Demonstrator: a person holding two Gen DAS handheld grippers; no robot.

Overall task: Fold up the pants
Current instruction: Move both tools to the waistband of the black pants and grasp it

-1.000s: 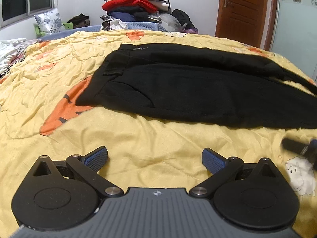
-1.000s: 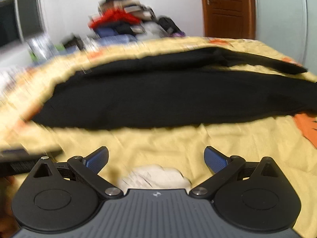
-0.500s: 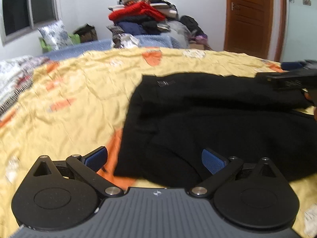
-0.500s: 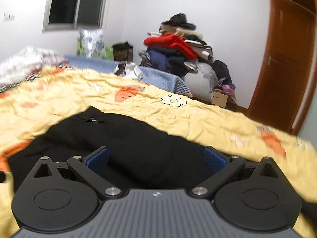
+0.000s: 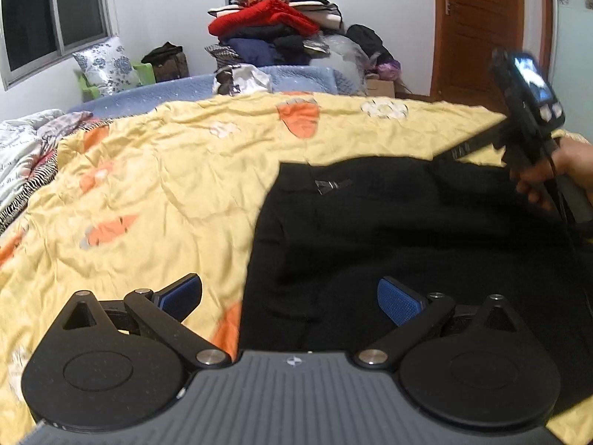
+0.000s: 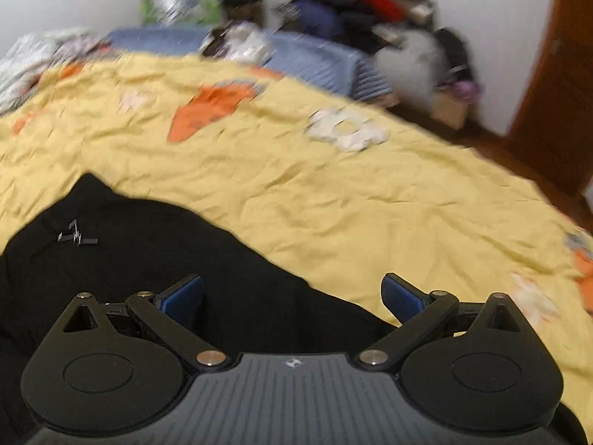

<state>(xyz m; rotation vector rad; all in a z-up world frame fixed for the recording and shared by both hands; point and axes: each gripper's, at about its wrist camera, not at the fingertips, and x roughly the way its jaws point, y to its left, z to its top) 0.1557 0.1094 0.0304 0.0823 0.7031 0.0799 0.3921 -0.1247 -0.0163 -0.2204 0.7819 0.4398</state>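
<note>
Black pants [image 5: 389, 230] lie flat on a yellow bedspread [image 5: 155, 193] with orange and white prints. A small silver logo [image 5: 328, 185] marks the waist end. My left gripper [image 5: 289, 298] is open and empty, low over the near left edge of the pants. My right gripper [image 6: 292, 294] is open and empty over the far edge of the pants [image 6: 141, 259], close to the logo [image 6: 76, 238]. The right gripper's body and the hand holding it show at the right of the left wrist view [image 5: 530, 118].
A tall pile of clothes [image 5: 274, 26] stands against the far wall behind a blue-covered bed end [image 5: 185, 89]. A brown door [image 5: 481, 29] is at the right. A window [image 5: 52, 15] and pillow [image 5: 103, 63] are at the left.
Both grippers have moved forward over the bed to the waist end of the pants. The right gripper has dipped lower toward the far edge. Both stay open.
</note>
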